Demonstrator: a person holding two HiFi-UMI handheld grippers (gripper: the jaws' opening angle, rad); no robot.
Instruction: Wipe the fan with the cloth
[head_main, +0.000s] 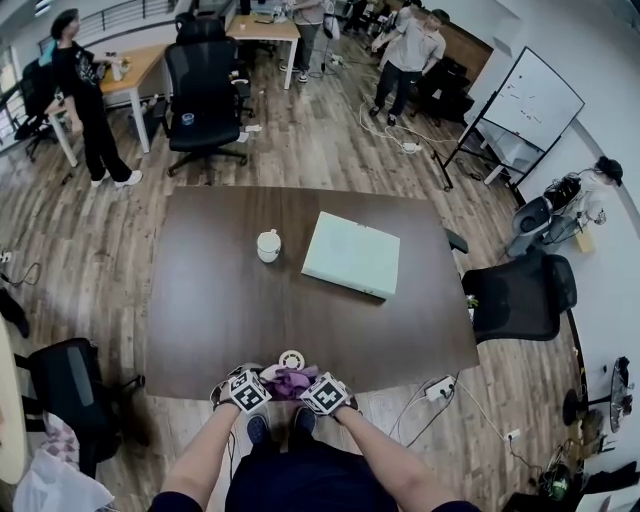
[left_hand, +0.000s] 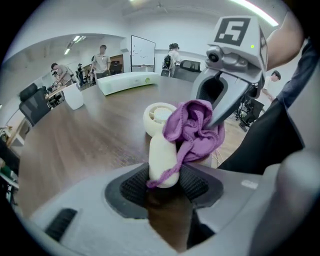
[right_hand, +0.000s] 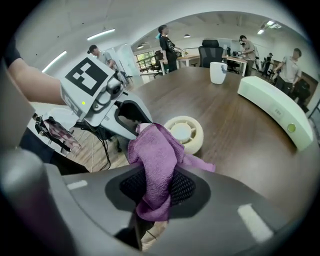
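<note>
While the left tool (left_hand: 164, 182) has its jaws about half closed and clamped on the cream handle of the little fan (left_hand: 159, 117), the right tool (right_hand: 157, 192) is pinched tight on a bunched-up purple cloth (right_hand: 155, 157), so both are loaded. The fan is right at the near edge of the dark surface (head_main: 220, 300), just in front of the person, with its round head pointing away. I can't tell whether the head rests on the surface or hovers just above it. The cloth is draped over one side of the head, touching it, and a loose tail runs down the handle as far as the left pads. A white mug (head_main: 268, 245) and a flat pale box (head_main: 352, 254) sit farther out, well apart from all this.

My read is that this is the wiping step itself, probably early on. The cloth is bunched on one side and most of the round face looks uncovered.

For the next move, I'd guess the right tool needs to drag the cloth across the face and around the rim while the left one holds the handle steady, maybe turning it. One thing to watch is that tail, which could snag in the left jaws, and a light fan could twist if pushed hard.
</note>
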